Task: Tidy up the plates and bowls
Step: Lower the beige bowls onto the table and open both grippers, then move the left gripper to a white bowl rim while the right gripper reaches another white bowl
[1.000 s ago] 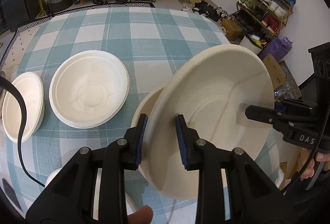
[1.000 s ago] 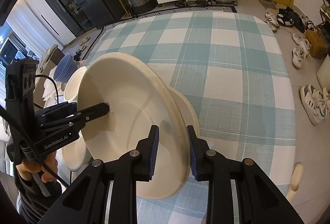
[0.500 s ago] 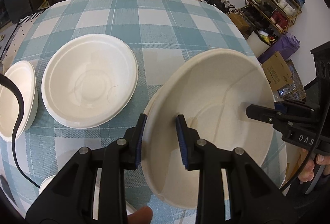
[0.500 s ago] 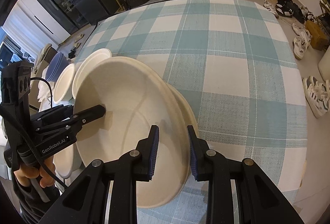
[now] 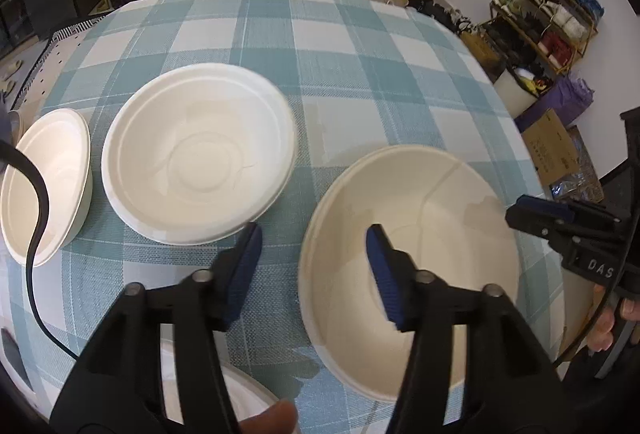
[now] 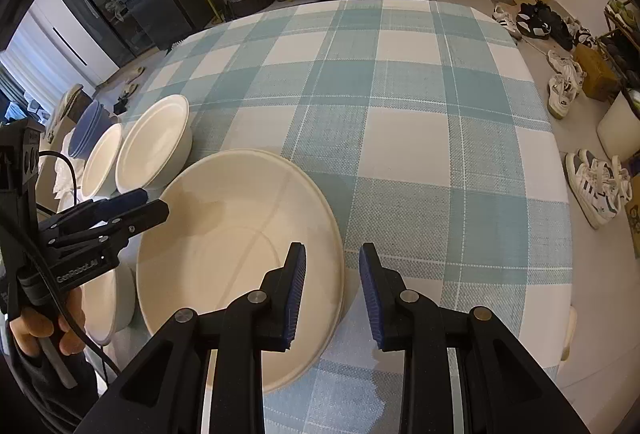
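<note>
A large cream bowl [image 5: 432, 258] rests nested in a second bowl on the teal checked tablecloth [image 5: 360, 66]; it also shows in the right wrist view [image 6: 236, 246]. My left gripper [image 5: 314, 262] is open, its jaws straddling the bowl's left rim without gripping. My right gripper [image 6: 332, 286] is open, its jaws straddling the bowl's right rim. A white bowl [image 5: 200, 158] sits to the left, and another white bowl [image 5: 44, 178] further left.
Another white dish [image 5: 224, 406] lies at the near edge under my left gripper. In the right wrist view two white bowls [image 6: 154, 142] and a blue bowl [image 6: 88, 126] stand at the table's left side. Shoes and a shelf are on the floor beyond the table's right edge.
Both grippers lowered the tilted bowl onto the bowl beneath it, then opened and let go. The bowl now lies level.
</note>
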`<state>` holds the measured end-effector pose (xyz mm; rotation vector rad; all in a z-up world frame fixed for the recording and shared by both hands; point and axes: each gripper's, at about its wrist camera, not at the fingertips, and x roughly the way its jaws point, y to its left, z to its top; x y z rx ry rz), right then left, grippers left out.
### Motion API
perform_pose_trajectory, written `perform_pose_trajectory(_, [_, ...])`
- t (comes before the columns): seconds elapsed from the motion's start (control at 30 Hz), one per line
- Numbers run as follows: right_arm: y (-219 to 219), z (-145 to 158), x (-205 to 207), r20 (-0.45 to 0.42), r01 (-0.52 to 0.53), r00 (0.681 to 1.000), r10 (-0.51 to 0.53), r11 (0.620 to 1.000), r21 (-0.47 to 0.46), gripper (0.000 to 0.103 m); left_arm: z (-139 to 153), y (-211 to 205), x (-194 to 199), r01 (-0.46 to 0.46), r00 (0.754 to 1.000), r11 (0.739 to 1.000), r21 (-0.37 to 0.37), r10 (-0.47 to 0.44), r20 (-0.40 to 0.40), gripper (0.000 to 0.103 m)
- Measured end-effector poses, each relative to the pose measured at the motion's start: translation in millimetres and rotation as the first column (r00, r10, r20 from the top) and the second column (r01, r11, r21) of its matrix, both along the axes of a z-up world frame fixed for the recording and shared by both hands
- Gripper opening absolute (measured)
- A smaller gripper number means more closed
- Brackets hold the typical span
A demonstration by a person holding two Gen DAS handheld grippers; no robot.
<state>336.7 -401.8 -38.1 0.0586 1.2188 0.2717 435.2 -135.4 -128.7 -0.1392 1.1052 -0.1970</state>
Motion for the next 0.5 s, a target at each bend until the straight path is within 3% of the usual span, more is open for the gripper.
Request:
perform_pose_trajectory(0.03, [0.2,1.6,-1.1,0.004,0.000,1.000,0.000,1.000,0.000,0.028,2.2,0.2,-1.4,0.002,1.000,1.000,-0.003,-0.002,0.003,0.052])
perform_pose_trajectory(0.1, [0.9,5.7,-4.4,0.011,-0.003,1.000,0.003,1.000,0.008,0.031,7.4,-0.4,-4.9,0.009,1.000,1.000,0.000,-0.009,0.012,0.066])
perform_pose_trajectory(0.13, [1.6,9.2,-6.8,0.019,-0.005,1.000,0.005,1.000,0.013,0.036,9.9,-0.3,-6.8,0.012,1.000,1.000,0.000,-0.012,0.017,0.070])
perform_pose_trajectory(0.17, [2.5,11.8,-8.5,0.024,-0.007,1.000,0.007,1.000,0.015,0.048,13.0,0.1,-9.3,0.011,1.000,1.000,0.000,-0.011,0.024,0.076])
perform_pose_trajectory(0.27, [6.5,21.5,-15.1,0.048,-0.017,0.999,0.016,1.000,0.025,0.071,21.6,2.6,-16.8,0.012,0.999,1.000,-0.006,-0.011,0.037,0.076])
perform_pose_trajectory(0.5, [21.8,38.2,-30.8,0.091,-0.048,0.995,0.045,0.998,0.034,0.086,38.7,10.3,-37.2,0.011,0.997,1.000,0.028,-0.013,0.073,0.082])
